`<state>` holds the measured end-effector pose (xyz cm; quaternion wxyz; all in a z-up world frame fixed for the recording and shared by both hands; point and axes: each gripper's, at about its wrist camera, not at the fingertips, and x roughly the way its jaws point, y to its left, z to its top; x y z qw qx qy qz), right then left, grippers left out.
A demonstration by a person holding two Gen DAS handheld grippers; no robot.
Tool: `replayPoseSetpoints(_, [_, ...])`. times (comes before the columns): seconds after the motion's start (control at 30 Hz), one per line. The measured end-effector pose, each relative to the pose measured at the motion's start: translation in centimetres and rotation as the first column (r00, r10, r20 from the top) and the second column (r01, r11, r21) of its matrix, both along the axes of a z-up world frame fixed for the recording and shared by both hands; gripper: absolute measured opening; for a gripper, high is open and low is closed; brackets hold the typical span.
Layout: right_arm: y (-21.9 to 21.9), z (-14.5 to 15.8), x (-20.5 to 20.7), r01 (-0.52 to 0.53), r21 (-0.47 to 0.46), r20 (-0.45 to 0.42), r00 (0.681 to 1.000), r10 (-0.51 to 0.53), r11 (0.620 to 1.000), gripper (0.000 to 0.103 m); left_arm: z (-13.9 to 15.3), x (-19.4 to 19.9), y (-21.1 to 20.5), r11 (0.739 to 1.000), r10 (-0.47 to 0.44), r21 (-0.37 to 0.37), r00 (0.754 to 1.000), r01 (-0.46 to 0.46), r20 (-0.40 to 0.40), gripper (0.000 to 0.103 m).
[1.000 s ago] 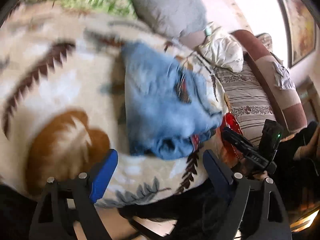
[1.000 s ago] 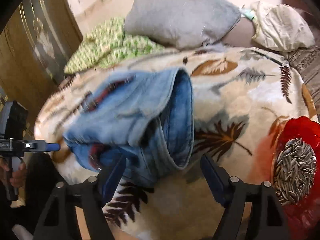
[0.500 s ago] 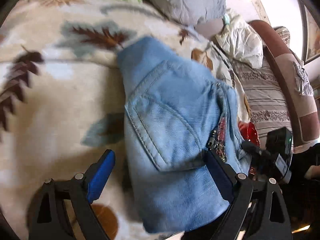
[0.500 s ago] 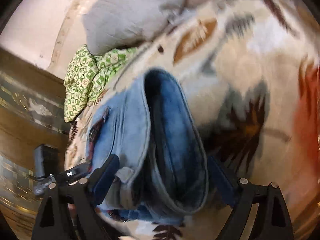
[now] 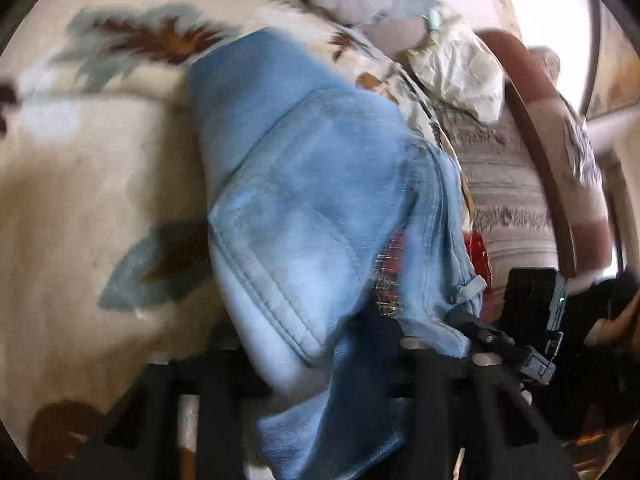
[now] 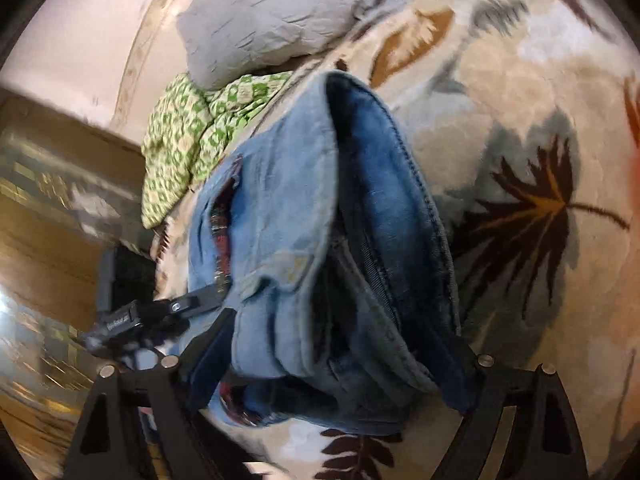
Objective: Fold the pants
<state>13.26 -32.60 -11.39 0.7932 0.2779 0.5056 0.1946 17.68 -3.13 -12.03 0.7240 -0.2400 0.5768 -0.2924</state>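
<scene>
Light blue jeans (image 5: 304, 200), folded into a thick bundle, lie on a leaf-patterned blanket (image 5: 80, 184). My left gripper (image 5: 316, 360) is at the bundle's near edge. Its jaws are closing with a bunched fold of denim pinched between them, and the cloth hides the pads. In the right wrist view the jeans (image 6: 288, 216) show their darker inside and waistband. My right gripper (image 6: 336, 368) straddles that end, its blue fingers (image 6: 212, 356) wide on either side and the jaws closing slightly. The other gripper shows as a black tool at the jeans' far side, the right one (image 5: 504, 344) and the left one (image 6: 140, 316).
A grey pillow (image 6: 280, 12) and a green patterned cloth (image 6: 188, 148) lie beyond the jeans. A striped sofa cushion (image 5: 504, 184), a crumpled white cloth (image 5: 456, 68) and something red (image 5: 478, 252) are to the right. Wooden furniture (image 6: 48, 232) stands left of the bed.
My left gripper moved forward and down onto the jeans' near edge and its jaws narrowed on the denim. My right gripper rolled and dropped until its fingers straddled the waistband end.
</scene>
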Motion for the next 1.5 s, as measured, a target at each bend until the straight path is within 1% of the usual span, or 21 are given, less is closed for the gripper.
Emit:
replayPoseSetpoints(0.07, [0.5,0.3,-0.3,0.005,-0.033,0.018,1.0,-0.004,0.999,0.081,1.1,0.2,-0.3,0.999,-0.026,0.026,0.999,0.025,0.033,0.029])
replayPoseSetpoints(0.17, [1.0,0.8,-0.9,0.012,-0.017,0.046,0.999,-0.011,1.0,0.077,3.0,0.6,0.2,0.998,-0.044,0.049,0.994,0.039,0.104,0.026])
replayPoseSetpoints(0.23, [2.1,0.9,-0.8,0.0,-0.006,0.059,0.998,0.001,1.0,0.075,4.4,1.2,1.5,0.998,-0.028,0.063,0.99,0.019,0.142,0.025])
replayPoseSetpoints(0.3, [3.8,1.1,-0.2,-0.021,0.005,0.073,0.997,0.02,1.0,0.072,5.1,1.4,3.1,0.997,-0.004,0.076,0.987,-0.008,0.158,0.025])
replayPoseSetpoints(0.37, [5.3,1.4,0.4,-0.042,-0.012,0.091,0.995,0.043,0.999,0.069,4.6,1.3,5.1,0.995,0.007,0.096,0.992,-0.02,0.129,0.026])
replayPoseSetpoints(0.47, [7.7,1.2,1.2,-0.067,-0.087,0.09,0.993,0.075,0.994,0.067,1.8,0.9,6.4,0.991,0.011,0.135,0.997,-0.022,0.081,0.028])
replayPoseSetpoints(0.57, [9.1,1.3,1.3,-0.066,-0.19,0.103,0.991,0.087,0.98,0.066,0.8,0.9,7.0,0.994,0.041,0.102,0.995,-0.05,0.086,0.031])
replayPoseSetpoints(0.67, [9.7,1.5,1.5,-0.062,-0.233,0.106,0.99,0.089,0.97,0.066,0.6,0.9,7.0,0.992,0.043,0.113,0.995,-0.054,0.095,0.033])
replayPoseSetpoints(0.73, [9.8,1.4,1.7,-0.057,-0.236,0.104,0.991,0.083,0.97,0.066,0.6,0.9,7.3,0.992,0.042,0.114,0.995,-0.052,0.094,0.034])
replayPoseSetpoints(0.83, [10.1,1.4,1.9,-0.051,-0.249,0.108,0.991,0.081,0.967,0.066,0.5,0.8,7.4,0.99,0.055,0.125,0.994,-0.066,0.093,0.042])
replayPoseSetpoints(0.9, [10.4,1.6,2.0,-0.05,-0.261,0.111,0.99,0.082,0.964,0.066,0.7,0.7,7.4,0.986,0.072,0.141,0.993,-0.085,0.098,0.054])
replayPoseSetpoints(0.97, [11.0,1.9,2.0,-0.052,-0.271,0.114,0.99,0.085,0.961,0.067,1.1,0.3,7.3,0.984,0.092,0.144,0.989,-0.108,0.114,0.059])
replayPoseSetpoints(1.03, [10.5,2.4,1.5,-0.052,-0.273,0.123,0.989,0.088,0.961,0.068,2.2,-0.2,7.4,0.982,0.094,0.152,0.985,-0.116,0.142,0.063])
replayPoseSetpoints(1.1, [9.9,3.4,1.1,-0.058,-0.281,0.134,0.986,0.099,0.958,0.071,3.8,-0.6,7.7,0.978,0.103,0.161,0.977,-0.134,0.187,0.081])
replayPoseSetpoints(1.17, [9.5,4.5,1.1,-0.063,-0.301,0.143,0.983,0.111,0.951,0.078,5.7,-0.5,8.0,0.977,0.098,0.162,0.965,-0.14,0.242,0.082])
replayPoseSetpoints(1.2, [9.1,5.3,1.1,-0.056,-0.316,0.166,0.979,0.114,0.947,0.082,6.3,-0.2,7.9,0.975,0.091,0.172,0.962,-0.138,0.258,0.084])
replayPoseSetpoints(1.27, [8.3,6.4,1.5,-0.047,-0.328,0.189,0.975,0.114,0.944,0.086,7.4,0.7,7.9,0.969,0.07,0.207,0.955,-0.134,0.287,0.086])
replayPoseSetpoints(1.3, [7.8,7.0,2.1,-0.036,-0.33,0.194,0.975,0.105,0.943,0.086,7.7,1.3,7.8,0.964,0.063,0.23,0.952,-0.136,0.299,0.086])
replayPoseSetpoints(1.37, [7.0,7.6,3.2,-0.025,-0.316,0.188,0.978,0.089,0.948,0.086,8.0,2.7,7.6,0.951,0.056,0.272,0.949,-0.145,0.309,0.086])
replayPoseSetpoints(1.43, [6.2,7.7,5.1,-0.041,-0.279,0.157,0.984,0.088,0.959,0.086,7.8,4.3,7.4,0.94,0.051,0.307,0.951,-0.149,0.306,0.086])
replayPoseSetpoints(1.5, [6.2,7.5,7.3,-0.068,-0.227,0.118,0.988,0.096,0.972,0.086,7.6,6.0,7.2,0.939,0.06,0.31,0.958,-0.149,0.279,0.086])
